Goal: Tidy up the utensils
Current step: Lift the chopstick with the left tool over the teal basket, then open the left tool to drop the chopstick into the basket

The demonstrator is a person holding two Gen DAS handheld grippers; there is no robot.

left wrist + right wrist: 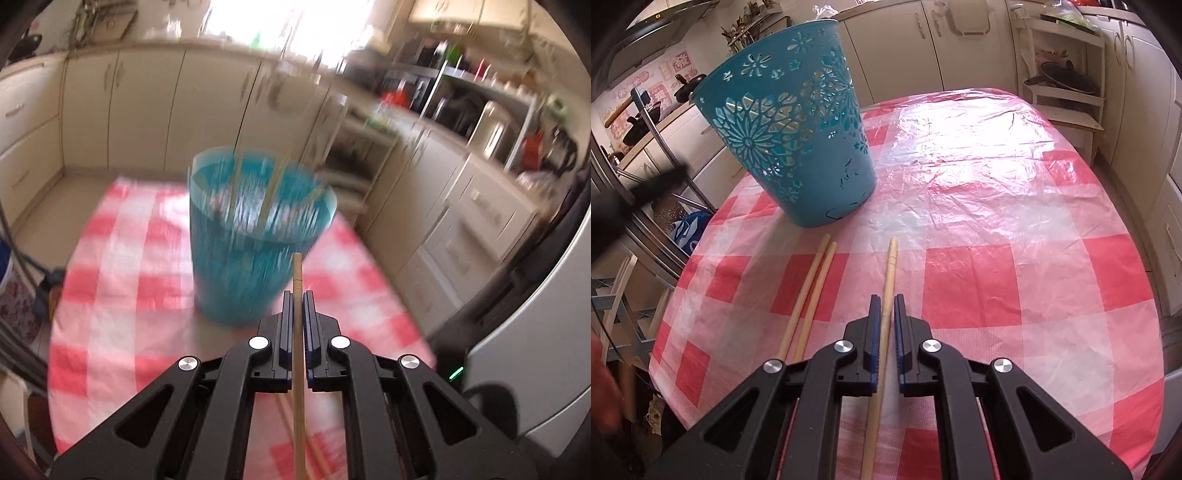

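Two grippers each clamp one chopstick: our left gripper (297, 295) holds its chopstick (297, 280) just short of the teal basket (255, 236), long axis aimed toward the rim. Our right gripper (885, 301) pinches another chopstick (890, 266) on the checked cloth (997, 221), farther from the basket (790, 136), beside two loose chopsticks (809, 295).
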